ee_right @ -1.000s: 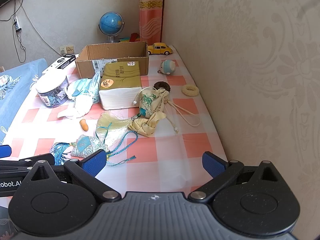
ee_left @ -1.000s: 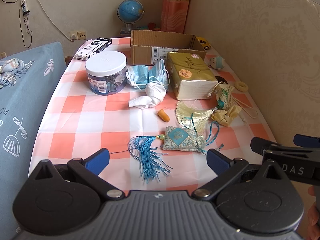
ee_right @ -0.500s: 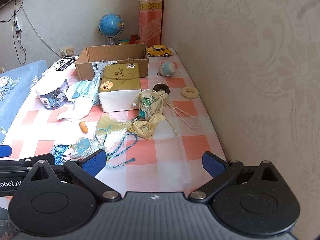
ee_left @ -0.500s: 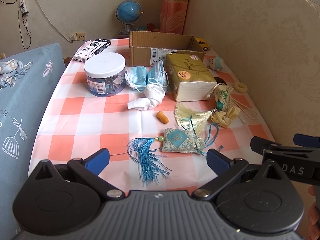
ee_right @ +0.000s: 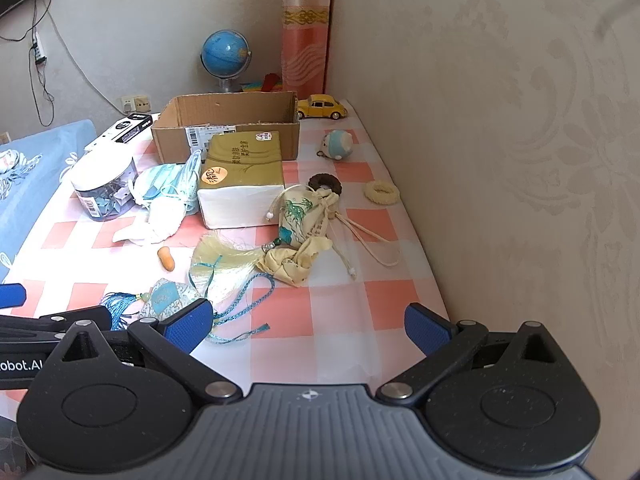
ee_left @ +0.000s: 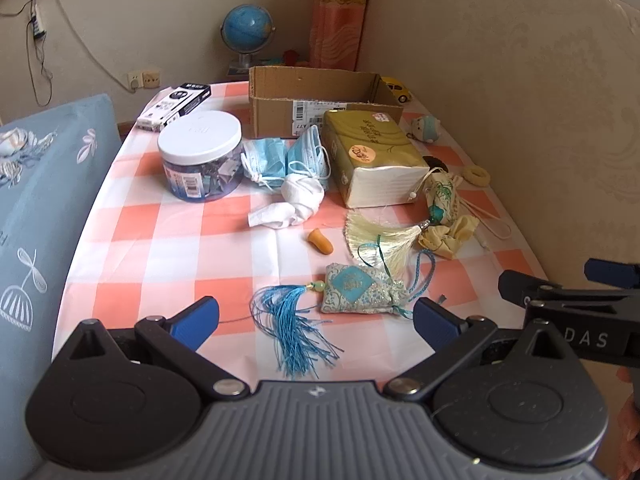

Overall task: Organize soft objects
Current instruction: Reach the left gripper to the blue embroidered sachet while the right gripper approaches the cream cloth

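Observation:
A blue sachet with a blue tassel (ee_left: pixel 360 290) lies on the checked tablecloth just ahead of my left gripper (ee_left: pixel 316 318), which is open and empty. It also shows in the right wrist view (ee_right: pixel 164 296). A cream pouch with a pale tassel (ee_right: pixel 302 216) and a yellow cloth bundle (ee_right: pixel 294 260) lie ahead of my right gripper (ee_right: pixel 310 326), open and empty. Blue face masks (ee_left: pixel 280 156), a white cloth (ee_left: pixel 298 204) and an orange earplug (ee_left: pixel 320 241) lie mid-table. An open cardboard box (ee_left: pixel 316 98) stands at the back.
A tissue pack (ee_left: pixel 374 162), a clear jar with white lid (ee_left: pixel 200 154), a black-and-white box (ee_left: pixel 176 106), a small plush (ee_right: pixel 338 144), two hair ties (ee_right: pixel 382 192), a yellow toy car (ee_right: pixel 322 106) and a globe (ee_right: pixel 225 54) are around. A wall panel borders the right edge.
Both grippers have drawn back slightly and risen, so the table items sit a little farther away. Nothing on the table has moved.

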`<state>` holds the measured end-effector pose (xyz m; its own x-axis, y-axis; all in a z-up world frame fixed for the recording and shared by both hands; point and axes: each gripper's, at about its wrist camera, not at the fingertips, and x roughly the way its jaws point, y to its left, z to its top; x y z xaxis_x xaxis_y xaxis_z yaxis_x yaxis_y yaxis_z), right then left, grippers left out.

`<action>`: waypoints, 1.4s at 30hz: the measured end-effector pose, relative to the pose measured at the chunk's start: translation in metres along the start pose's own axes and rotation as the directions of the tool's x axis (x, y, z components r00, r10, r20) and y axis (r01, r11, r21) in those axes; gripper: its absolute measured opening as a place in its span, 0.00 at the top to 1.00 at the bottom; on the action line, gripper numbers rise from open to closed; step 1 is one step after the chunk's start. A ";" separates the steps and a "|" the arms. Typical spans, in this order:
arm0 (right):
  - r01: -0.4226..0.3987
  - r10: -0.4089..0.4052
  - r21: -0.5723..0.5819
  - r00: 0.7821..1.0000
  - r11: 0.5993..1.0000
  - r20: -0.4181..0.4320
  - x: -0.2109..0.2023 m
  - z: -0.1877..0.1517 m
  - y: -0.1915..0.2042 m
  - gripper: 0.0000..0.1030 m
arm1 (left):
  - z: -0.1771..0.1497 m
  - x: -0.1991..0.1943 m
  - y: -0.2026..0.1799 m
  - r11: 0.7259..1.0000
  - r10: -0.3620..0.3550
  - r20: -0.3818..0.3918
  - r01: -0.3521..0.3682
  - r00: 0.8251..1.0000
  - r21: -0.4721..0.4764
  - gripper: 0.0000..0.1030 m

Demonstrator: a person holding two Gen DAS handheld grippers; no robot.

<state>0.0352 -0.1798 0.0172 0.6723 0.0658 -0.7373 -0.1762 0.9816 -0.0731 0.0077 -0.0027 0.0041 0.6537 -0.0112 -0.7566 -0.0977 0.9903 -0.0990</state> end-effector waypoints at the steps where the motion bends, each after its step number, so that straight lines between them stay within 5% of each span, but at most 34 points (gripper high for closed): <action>1: 0.000 0.000 -0.004 1.000 1.000 0.001 0.001 0.000 0.000 0.00 | 0.000 0.000 0.000 1.000 -0.001 0.008 0.001 1.000 0.009 0.01; 8: -0.011 0.011 -0.039 1.000 0.999 0.006 0.009 0.002 0.004 0.00 | 0.001 0.010 0.003 0.997 -0.042 0.031 0.040 0.999 0.065 0.01; 14: -0.049 0.050 -0.065 0.999 0.997 0.021 0.015 0.002 0.006 0.00 | -0.002 0.019 0.015 0.987 -0.144 0.063 0.139 0.988 0.075 0.01; 23: -0.094 0.098 -0.095 0.994 0.991 0.042 0.029 -0.002 0.001 0.00 | -0.005 0.040 0.013 0.976 -0.108 0.055 0.095 0.993 0.198 0.01; 42: -0.148 0.142 -0.100 0.988 0.984 -0.063 0.092 -0.032 -0.023 0.00 | -0.004 0.089 -0.006 0.938 -0.220 -0.044 0.224 0.975 0.266 0.02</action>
<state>0.0781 -0.2020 -0.0709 0.5937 0.1931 -0.7812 -0.3450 0.9381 -0.0303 0.0635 -0.0107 -0.0658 0.6256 -0.2347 -0.7440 0.2544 0.9629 -0.0898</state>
